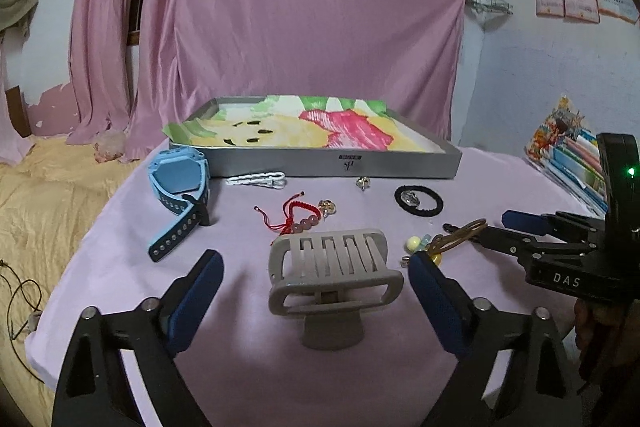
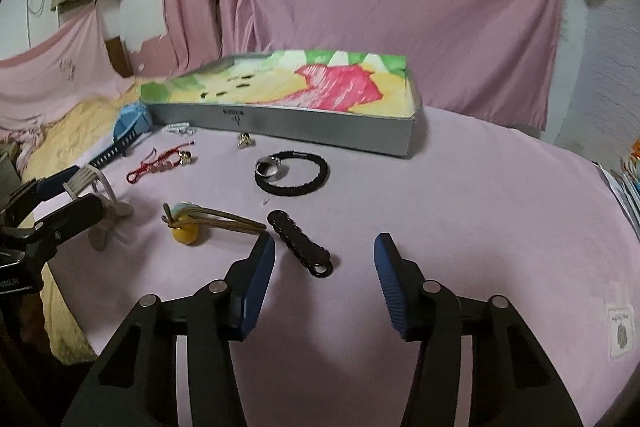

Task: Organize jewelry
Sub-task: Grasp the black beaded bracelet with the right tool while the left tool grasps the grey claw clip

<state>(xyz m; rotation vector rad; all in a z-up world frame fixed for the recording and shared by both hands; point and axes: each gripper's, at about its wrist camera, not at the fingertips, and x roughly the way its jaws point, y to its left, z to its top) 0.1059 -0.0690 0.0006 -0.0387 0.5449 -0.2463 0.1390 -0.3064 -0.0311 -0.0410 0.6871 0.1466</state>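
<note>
Grey tray [image 1: 336, 165] with a printed liner, at 12 o'clock, nothing in it yet. Blue watch [image 1: 178, 183] at 10 o'clock. Beige claw clip [image 1: 334, 275] upright between the wide-apart jaws of the left gripper [image 1: 316, 279]. Right gripper [image 2: 325, 267], jaws apart, holds nothing; black chain clip [image 2: 299, 243] just at 11 o'clock. Risk: squeezing the clip's levers could spring it open and loose.

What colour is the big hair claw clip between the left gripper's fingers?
Beige-grey, all one colour: the hair claw clip shows best in the left wrist view.
</note>
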